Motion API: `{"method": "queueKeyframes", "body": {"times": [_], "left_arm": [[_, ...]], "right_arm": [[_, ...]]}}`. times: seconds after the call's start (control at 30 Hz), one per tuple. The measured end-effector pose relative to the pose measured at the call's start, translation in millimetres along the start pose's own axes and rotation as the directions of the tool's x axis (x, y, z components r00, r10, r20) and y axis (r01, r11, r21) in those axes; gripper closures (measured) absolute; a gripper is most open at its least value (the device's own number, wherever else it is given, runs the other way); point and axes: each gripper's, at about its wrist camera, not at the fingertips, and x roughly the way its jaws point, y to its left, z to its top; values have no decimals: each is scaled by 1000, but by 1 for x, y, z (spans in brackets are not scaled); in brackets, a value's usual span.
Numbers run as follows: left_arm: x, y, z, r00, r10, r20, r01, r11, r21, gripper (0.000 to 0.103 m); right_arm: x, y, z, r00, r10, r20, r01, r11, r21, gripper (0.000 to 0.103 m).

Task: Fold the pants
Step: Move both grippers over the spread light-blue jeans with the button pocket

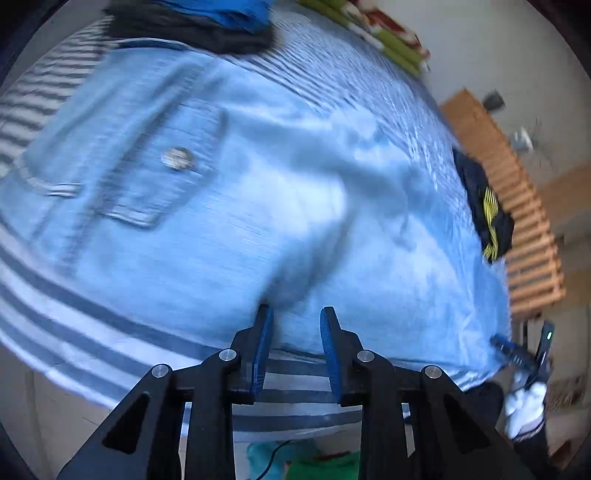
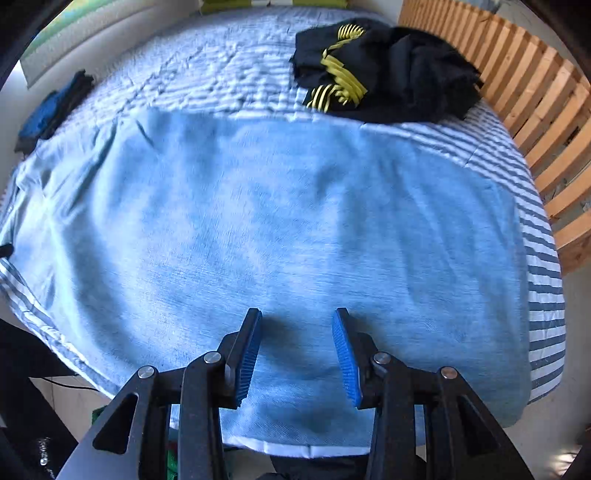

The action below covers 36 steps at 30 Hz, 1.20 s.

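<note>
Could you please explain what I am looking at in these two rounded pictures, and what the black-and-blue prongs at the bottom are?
There is no robot here: a person holds a hand-operated gripper in each hand, and each carries a wide-angle camera looking along its jaws. One picture is from the left gripper, the other from the right gripper. The blue ribbed pads are the jaws' gripping faces.

Both look down at light blue denim pants spread on a bed with a striped cover. The left view, blurred, shows a back pocket with a metal button. A black garment with yellow stripes lies further back, beside a wooden slatted frame; folded dark and blue clothes sit at the far edge.

Both jaws stand apart, holding nothing.
</note>
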Motion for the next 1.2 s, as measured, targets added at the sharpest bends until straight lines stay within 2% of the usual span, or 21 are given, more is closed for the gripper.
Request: {"method": "queueKeyframes", "body": {"times": [0.07, 0.1, 0.13, 0.23, 0.3, 0.37, 0.4, 0.43, 0.47, 0.5, 0.53, 0.63, 0.67, 0.7, 0.73, 0.8, 0.83, 0.9, 0.97, 1.07, 1.2], "left_arm": [[-26, 27, 7, 993, 73, 89, -68, 996, -53, 64], [-36, 40, 12, 986, 119, 117, -109, 990, -86, 54], [-43, 56, 17, 978, 153, 143, -133, 981, -142, 49], [-49, 108, 34, 970, 195, 148, -142, 941, -307, 42], [-39, 124, 41, 971, 208, 116, -157, 926, -344, 40], [-25, 131, 46, 973, 214, 90, -174, 928, -330, 41], [-24, 131, 50, 967, 220, 127, -170, 933, -318, 40], [-22, 128, 54, 966, 218, 140, -166, 936, -311, 44], [-18, 125, 56, 963, 226, 147, -174, 937, -304, 55], [-17, 119, 57, 955, 248, 163, -194, 937, -292, 77], [-18, 115, 59, 945, 272, 179, -217, 936, -277, 85], [-37, 103, 60, 901, 322, 291, -253, 934, -252, 86], [-37, 103, 59, 884, 364, 294, -291, 920, -263, 85], [-29, 108, 59, 882, 396, 256, -323, 903, -281, 81], [-22, 113, 59, 892, 397, 216, -328, 898, -293, 77], [-20, 118, 56, 902, 384, 198, -313, 896, -315, 71], [-25, 117, 54, 898, 385, 212, -306, 894, -326, 67], [-38, 108, 52, 884, 393, 252, -304, 894, -328, 65], [-54, 91, 49, 872, 391, 294, -311, 907, -283, 65], [-55, 49, 54, 889, 333, 314, -299, 942, -152, 64], [-40, -21, 54, 927, 223, 302, -236, 972, 9, 57]], "right_arm": [[-10, 17, 8, 998, 52, 29, -51, 999, -17, 67], [-15, 30, 13, 996, 73, 46, -71, 997, -40, 67], [-18, 46, 19, 994, 94, 60, -90, 994, -69, 67], [-21, 95, 34, 984, 163, 68, -152, 977, -150, 67], [-15, 125, 35, 981, 186, 49, -172, 965, -200, 67], [-4, 146, 31, 986, 168, 21, -159, 959, -235, 67], [4, 151, 28, 988, 153, 3, -148, 958, -245, 67], [13, 153, 25, 989, 145, -18, -145, 958, -247, 67], [19, 154, 23, 989, 140, -37, -145, 959, -242, 67], [22, 153, 21, 990, 139, -36, -144, 962, -232, 66], [22, 153, 20, 989, 142, -25, -144, 962, -231, 66], [22, 151, 19, 989, 147, -29, -149, 963, -226, 66], [21, 151, 19, 989, 148, -28, -151, 963, -226, 66], [21, 152, 18, 989, 147, -25, -149, 962, -228, 66], [22, 152, 19, 989, 146, -24, -148, 962, -229, 66], [21, 151, 18, 989, 149, -21, -150, 961, -231, 66], [21, 149, 20, 988, 155, -22, -156, 962, -226, 66], [12, 136, 16, 982, 185, -20, -186, 964, -188, 66], [-1, 116, 15, 975, 222, 15, -219, 969, -118, 66], [-23, 66, 7, 973, 210, 100, -213, 977, 17, 65], [-48, -32, -16, 976, 107, 188, -154, 953, 261, 64]]}}
